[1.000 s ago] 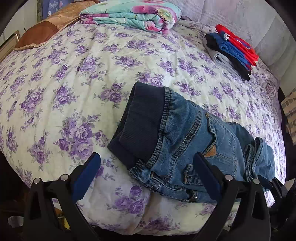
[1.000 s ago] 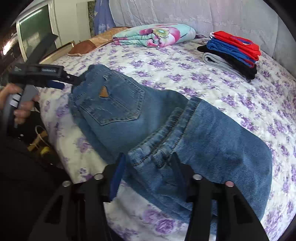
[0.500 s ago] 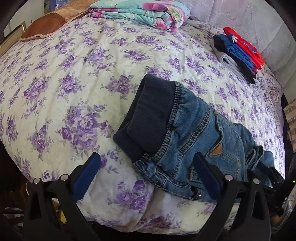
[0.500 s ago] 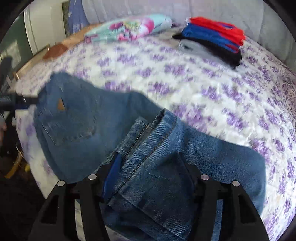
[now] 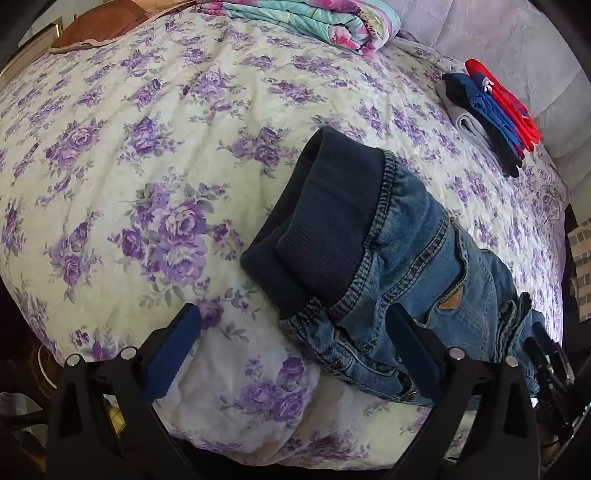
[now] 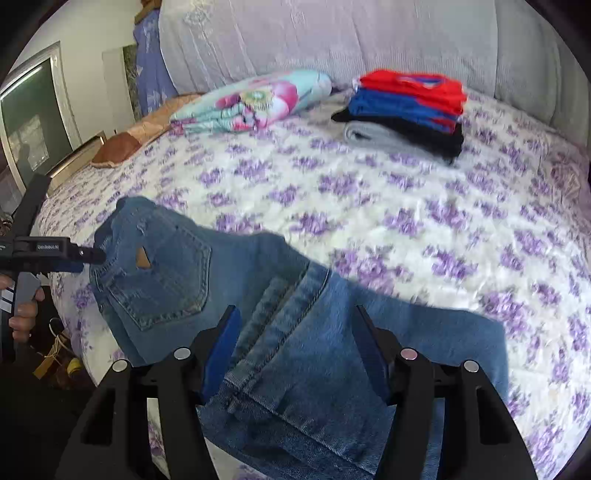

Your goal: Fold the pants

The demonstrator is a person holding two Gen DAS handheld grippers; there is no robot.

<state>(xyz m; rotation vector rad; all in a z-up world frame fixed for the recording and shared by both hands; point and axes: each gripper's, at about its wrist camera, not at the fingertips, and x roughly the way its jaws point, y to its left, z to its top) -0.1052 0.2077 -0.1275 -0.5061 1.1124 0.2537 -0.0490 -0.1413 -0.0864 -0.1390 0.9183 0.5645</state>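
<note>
- One pair of blue denim pants (image 6: pixel 280 317) lies folded along the near edge of the bed (image 5: pixel 155 155), the dark ribbed waistband (image 5: pixel 314 229) pointing toward the middle of the mattress and the leg hems (image 6: pixel 295 387) at the near right.
- Two grippers work at that near edge. The left gripper (image 5: pixel 295 354) hangs with its blue-padded fingers (image 5: pixel 173 354) wide apart; the bedcover is under the left finger, the denim by the waistband is under the right one, and neither pad presses on cloth.
- The right gripper (image 6: pixel 299 350) straddles the stacked leg hems; its jaws are opening, with the denim lying between them and a visible gap at each pad.
- In the right wrist view a hand (image 6: pixel 26 314) holds the left gripper's handle at the far left, its tip meeting the waist end of the pants.
- The pants' near side hangs slightly over the rounded mattress edge; dark floor lies below.
- Open floral bedcover spreads left of and beyond the pants.
- Well apart at the far side: a folded floral blanket (image 5: pixel 314 18), a stack of folded clothes (image 6: pixel 410 110) in red, blue, black and grey at far right, and a brown cushion (image 6: pixel 118 147) at far left.
</note>
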